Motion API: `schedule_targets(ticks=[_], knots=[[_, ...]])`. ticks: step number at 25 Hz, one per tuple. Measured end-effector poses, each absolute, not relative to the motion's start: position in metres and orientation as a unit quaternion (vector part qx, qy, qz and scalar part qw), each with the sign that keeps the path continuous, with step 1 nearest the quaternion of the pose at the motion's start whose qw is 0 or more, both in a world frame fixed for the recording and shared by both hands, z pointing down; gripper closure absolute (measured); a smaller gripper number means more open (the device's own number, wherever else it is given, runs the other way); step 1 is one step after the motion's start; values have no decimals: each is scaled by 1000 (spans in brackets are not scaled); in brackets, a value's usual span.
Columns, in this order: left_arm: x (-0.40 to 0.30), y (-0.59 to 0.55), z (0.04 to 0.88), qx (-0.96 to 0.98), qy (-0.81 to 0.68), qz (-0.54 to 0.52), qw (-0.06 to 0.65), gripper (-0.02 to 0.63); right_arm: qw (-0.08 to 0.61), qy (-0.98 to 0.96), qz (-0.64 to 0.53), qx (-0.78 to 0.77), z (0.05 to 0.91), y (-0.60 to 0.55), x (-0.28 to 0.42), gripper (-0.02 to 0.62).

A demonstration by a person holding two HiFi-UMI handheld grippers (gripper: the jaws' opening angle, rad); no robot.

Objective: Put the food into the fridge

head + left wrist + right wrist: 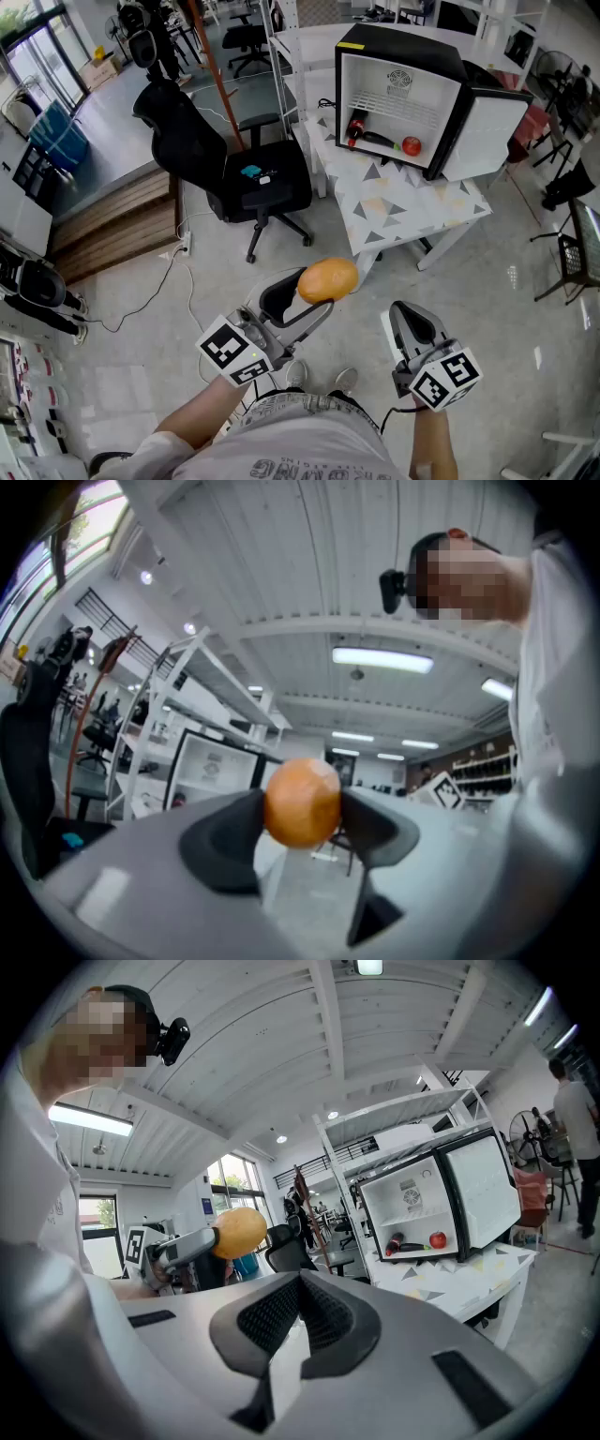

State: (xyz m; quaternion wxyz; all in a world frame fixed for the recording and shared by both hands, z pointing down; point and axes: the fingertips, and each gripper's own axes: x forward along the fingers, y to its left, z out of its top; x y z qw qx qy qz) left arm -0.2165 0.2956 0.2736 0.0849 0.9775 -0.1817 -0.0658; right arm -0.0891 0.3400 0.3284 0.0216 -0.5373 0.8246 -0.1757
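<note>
A round orange fruit point(328, 279) is clamped between the dark pads of my left gripper point(312, 292), held in the air above the floor. The left gripper view shows the orange fruit point(302, 802) filling the gap of that left gripper point(302, 810). My right gripper point(410, 323) hangs beside it with its tips together and nothing in them; its ribbed pads meet in the right gripper view, at the right gripper point(300, 1283). Ahead, a small black fridge point(403, 56) stands with its door point(487, 131) open. Inside lie a dark bottle-shaped item point(361, 131) and a red fruit point(411, 145).
The fridge sits on a white table with a triangle pattern point(412, 211). A black office chair point(253, 183) stands left of the table. A cable point(178, 281) runs over the floor, and a wooden step point(112, 225) lies at the left.
</note>
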Motion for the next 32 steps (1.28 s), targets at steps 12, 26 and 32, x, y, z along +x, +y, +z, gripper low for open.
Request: schedule_targets(ticks=[12,26,32], knots=[[-194,314,272,975,-195,-67,82,342,13,827,-156,-541,326,352,-64,604],[-148,336,274,972,-214,-69,72,343,23,833,-145,-533,322,372,-13,604],[-141,333,273,970,-223,-64,68,342,33,832,-148,-533,321,370,1,604]])
